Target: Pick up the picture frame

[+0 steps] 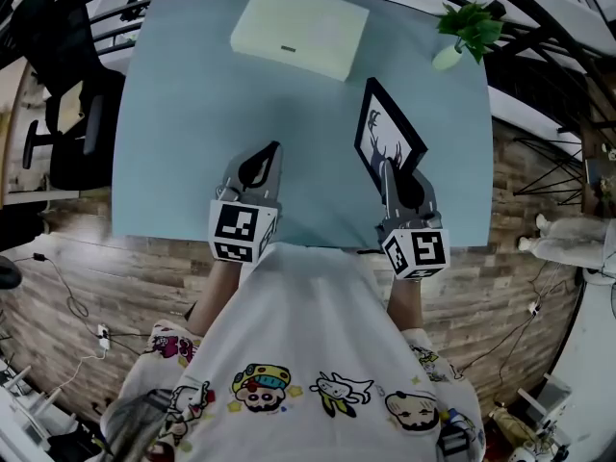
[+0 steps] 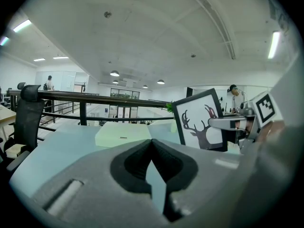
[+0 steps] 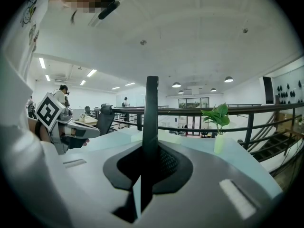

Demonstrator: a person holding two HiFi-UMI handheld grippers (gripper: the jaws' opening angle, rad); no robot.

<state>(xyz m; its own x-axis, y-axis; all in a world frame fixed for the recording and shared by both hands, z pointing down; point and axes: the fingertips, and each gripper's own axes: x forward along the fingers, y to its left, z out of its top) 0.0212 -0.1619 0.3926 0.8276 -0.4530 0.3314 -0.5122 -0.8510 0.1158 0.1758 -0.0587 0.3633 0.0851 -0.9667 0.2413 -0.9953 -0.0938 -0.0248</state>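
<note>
The picture frame (image 1: 385, 135) has a black border and a deer silhouette on white. It stands tilted on its edge above the light blue table (image 1: 192, 114), at the right front. My right gripper (image 1: 390, 166) is shut on its near lower edge. In the right gripper view the frame (image 3: 151, 113) shows edge-on as a thin black bar between the jaws. From the left gripper view the frame's face (image 2: 199, 122) shows with the right gripper (image 2: 223, 123) clamped on it. My left gripper (image 1: 277, 147) hovers to the left of the frame, shut and holding nothing.
A pale green flat box (image 1: 300, 29) lies at the table's far middle. A small plant in a white vase (image 1: 469, 29) stands at the far right corner. An office chair (image 1: 67, 104) is off the table's left side. A black railing (image 3: 199, 112) runs behind the table.
</note>
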